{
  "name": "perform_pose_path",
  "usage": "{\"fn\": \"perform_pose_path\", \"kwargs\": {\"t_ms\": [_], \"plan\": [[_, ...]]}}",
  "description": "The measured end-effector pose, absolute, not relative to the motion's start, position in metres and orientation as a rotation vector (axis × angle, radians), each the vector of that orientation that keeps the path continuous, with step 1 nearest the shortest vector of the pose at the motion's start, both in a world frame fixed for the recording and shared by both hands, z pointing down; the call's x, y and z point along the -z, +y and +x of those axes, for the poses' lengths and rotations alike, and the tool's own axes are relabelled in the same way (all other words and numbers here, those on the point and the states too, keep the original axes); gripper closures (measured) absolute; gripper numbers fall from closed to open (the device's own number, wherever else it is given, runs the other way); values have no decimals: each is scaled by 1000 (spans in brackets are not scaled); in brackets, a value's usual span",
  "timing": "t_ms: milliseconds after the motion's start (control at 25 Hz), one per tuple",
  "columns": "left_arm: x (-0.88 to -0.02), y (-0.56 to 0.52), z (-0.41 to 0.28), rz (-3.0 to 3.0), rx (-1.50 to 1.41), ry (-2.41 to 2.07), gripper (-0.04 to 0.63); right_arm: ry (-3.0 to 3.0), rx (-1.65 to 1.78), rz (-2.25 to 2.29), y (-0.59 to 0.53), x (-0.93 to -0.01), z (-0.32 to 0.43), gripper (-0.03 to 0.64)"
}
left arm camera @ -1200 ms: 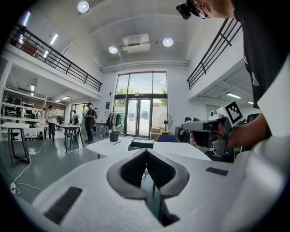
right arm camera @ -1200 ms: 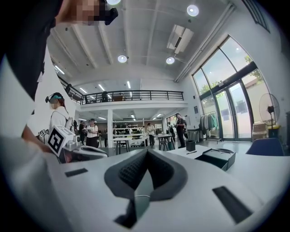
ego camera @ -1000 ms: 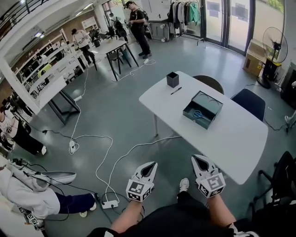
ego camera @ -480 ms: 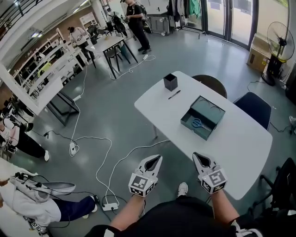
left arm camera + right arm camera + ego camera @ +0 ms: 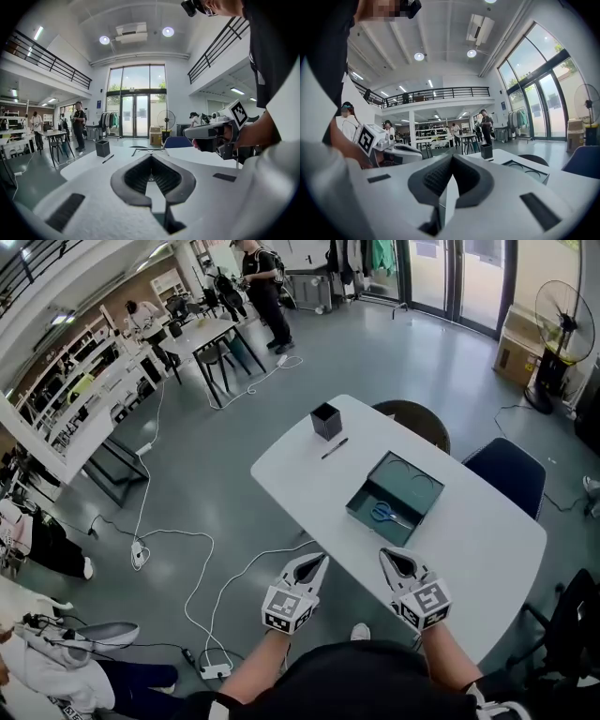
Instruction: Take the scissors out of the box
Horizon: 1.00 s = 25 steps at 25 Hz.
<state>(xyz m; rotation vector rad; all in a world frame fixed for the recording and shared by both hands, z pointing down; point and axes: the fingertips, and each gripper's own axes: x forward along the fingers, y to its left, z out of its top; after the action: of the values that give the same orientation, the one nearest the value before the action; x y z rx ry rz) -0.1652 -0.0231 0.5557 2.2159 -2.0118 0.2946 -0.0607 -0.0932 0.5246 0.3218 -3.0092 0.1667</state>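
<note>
Hovering closed and empty by the near edge of the worktop [image 5: 473, 549], the left gripper [image 5: 320, 559] and right gripper [image 5: 383, 554] now sit closer to the box [image 5: 373, 527] than a second ago. The scissors [image 5: 382, 513] lie inside that open box, just ahead of the right gripper and untouched. The approach looks nearly done, and the jaws must open before reaching in.

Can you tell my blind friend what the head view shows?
Blue-handled scissors lie in an open dark box on a white table, seen from above. By the table's near edge a person holds the left gripper and right gripper, both shut and empty, short of the box. A black cup and pen sit farther back.
</note>
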Motion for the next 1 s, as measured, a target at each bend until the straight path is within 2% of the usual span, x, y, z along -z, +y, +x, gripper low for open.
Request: {"fn": "perform_pose_path", "kwargs": {"t_ms": [160,560,1000], "plan": [[-561,-47,-162,2255,-359,-1970,581,-2997,-195,324,-107,-534,-65,611],[-590,-95,-172,2281,-313,-1846,581,-2928,-254,457,-146,-563,-74,611],[-575,-173,-210,2460,-352,-1617,581,-2879,-237,758,-213,-536,-103,611]]}}
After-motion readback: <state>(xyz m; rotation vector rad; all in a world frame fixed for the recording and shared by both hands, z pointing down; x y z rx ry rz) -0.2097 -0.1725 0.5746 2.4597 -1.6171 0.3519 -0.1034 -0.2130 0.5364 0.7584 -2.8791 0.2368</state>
